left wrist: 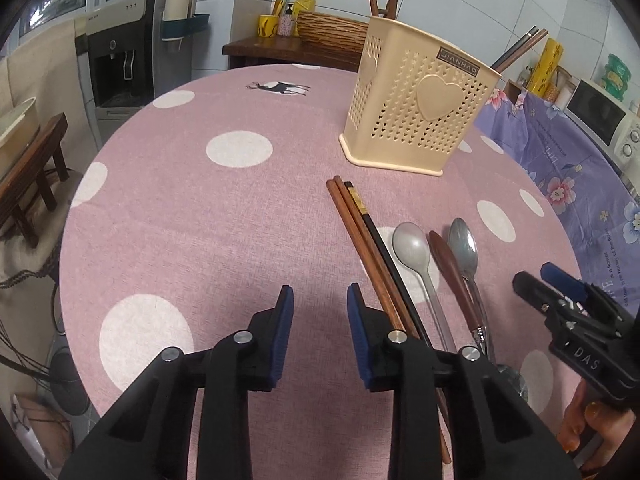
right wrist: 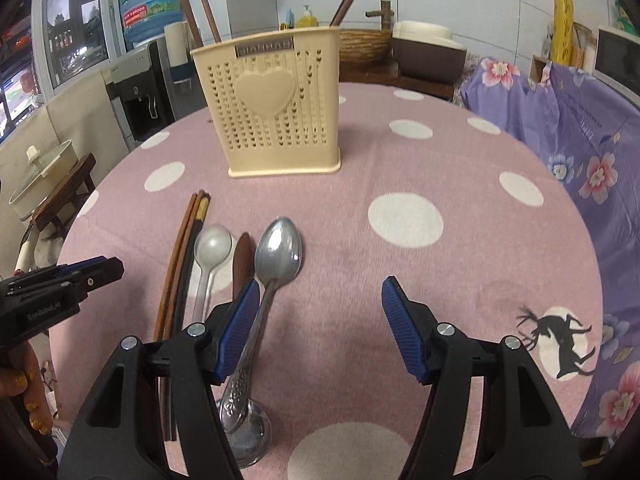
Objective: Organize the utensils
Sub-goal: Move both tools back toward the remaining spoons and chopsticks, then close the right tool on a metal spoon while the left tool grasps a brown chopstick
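Your left claw [left wrist: 320, 298] hangs released over bare pink cloth, nothing between its pads; your right claw [right wrist: 320, 296] gapes wide, also empty. Chopsticks [left wrist: 362, 236] and spoons [right wrist: 276, 256] lie side by side on the bench [left wrist: 200, 220], near the cream utensil holder [right wrist: 272, 116].

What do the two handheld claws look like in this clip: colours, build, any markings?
Both are black plastic with silver pivot screws and ribbed blue pads on the fingers. The left claw reads "GenRobot.AI" in white on its side in the right wrist view; the right claw shows white letters "DAS". The hands gripping them wear glittery gold nail polish.
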{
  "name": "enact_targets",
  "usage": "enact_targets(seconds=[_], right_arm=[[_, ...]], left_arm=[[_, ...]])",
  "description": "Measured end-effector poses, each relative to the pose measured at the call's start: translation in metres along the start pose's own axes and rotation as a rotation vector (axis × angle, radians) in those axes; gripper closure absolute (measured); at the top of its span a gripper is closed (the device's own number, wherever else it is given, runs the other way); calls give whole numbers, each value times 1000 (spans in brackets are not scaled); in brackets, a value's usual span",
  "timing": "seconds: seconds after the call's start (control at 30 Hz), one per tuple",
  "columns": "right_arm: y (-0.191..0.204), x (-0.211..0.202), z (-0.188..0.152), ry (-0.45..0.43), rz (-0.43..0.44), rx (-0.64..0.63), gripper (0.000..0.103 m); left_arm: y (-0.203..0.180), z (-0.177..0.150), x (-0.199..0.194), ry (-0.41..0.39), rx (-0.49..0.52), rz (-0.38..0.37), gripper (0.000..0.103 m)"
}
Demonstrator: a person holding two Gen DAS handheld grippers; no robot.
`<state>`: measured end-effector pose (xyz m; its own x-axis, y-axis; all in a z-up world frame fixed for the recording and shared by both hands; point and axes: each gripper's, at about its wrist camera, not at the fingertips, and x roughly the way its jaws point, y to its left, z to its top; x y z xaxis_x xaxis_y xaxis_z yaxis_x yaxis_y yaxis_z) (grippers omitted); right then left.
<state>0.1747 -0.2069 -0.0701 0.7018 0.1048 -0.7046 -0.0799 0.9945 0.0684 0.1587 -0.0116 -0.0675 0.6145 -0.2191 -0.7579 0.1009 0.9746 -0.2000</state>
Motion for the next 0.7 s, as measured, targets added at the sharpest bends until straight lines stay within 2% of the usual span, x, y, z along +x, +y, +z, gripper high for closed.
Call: enact_targets(seconds=[0.23, 0.33, 0.53, 0.7], right_arm=[[10, 14, -1, 53, 16, -18, 40], [18, 21, -3, 79, 2, -45, 43], [25, 29, -4, 122, 4, -50, 59], [33, 31, -1, 139, -17, -75, 82]], left_arm=[[-12, -2, 6, 17, 16, -22, 78], [-14, -3, 8, 21, 20, -23, 78], [-15, -2, 8, 22, 18, -22, 78], [-17, -2, 10, 25, 22, -21, 78]])
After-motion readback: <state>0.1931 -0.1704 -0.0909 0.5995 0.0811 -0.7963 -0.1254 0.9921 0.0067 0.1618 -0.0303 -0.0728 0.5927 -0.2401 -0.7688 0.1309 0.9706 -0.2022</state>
